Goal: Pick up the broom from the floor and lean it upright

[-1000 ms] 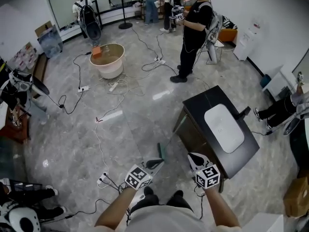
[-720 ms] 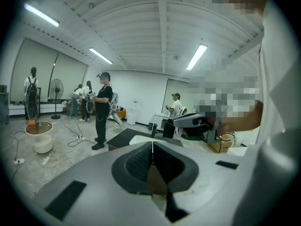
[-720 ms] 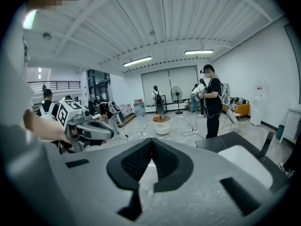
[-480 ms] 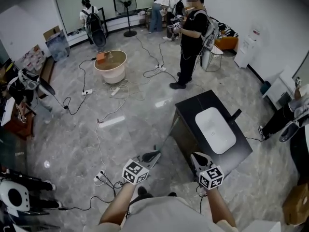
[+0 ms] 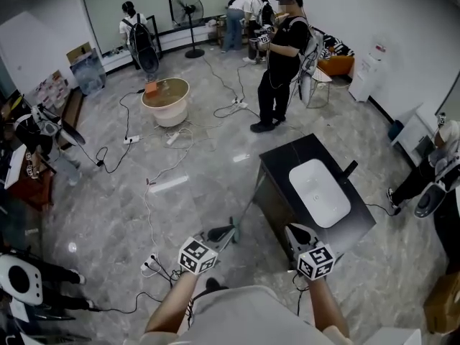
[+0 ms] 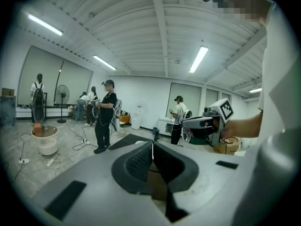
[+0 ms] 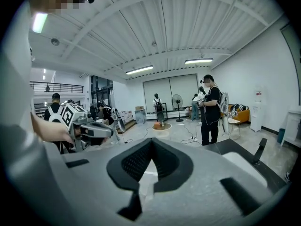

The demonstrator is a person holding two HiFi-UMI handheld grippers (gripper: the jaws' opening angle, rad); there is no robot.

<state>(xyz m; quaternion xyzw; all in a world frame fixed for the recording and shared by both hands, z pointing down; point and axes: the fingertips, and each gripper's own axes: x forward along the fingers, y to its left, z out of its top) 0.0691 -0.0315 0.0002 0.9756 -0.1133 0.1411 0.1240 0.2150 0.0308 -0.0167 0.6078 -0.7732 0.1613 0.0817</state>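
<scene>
The broom [image 5: 245, 205] shows as a thin pole with a small dark green end near the floor. It slants up against the left side of the black table [image 5: 286, 154]. My left gripper [image 5: 224, 233] is shut and empty, its tip just left of the broom's lower end. My right gripper [image 5: 293, 233] is shut too, over the table's near corner. In the left gripper view the closed jaws [image 6: 152, 144] point at a small green piece [image 6: 155, 133] beyond the tip, with the right gripper [image 6: 207, 122] off to the side. The right gripper view shows its jaws [image 7: 151, 141] meeting with nothing between them.
A white pad [image 5: 320, 192] lies on the black table. Cables and a power strip [image 5: 152, 265] trail over the grey floor to my left. A person in black [image 5: 279, 63] stands beyond the table; a cream tub [image 5: 166, 100] and a fan [image 5: 188, 9] are further back.
Both grippers have lifted and drawn slightly back from the broom's lower end. The head view has tilted up, showing more of the room. The person in black shifted a step.
</scene>
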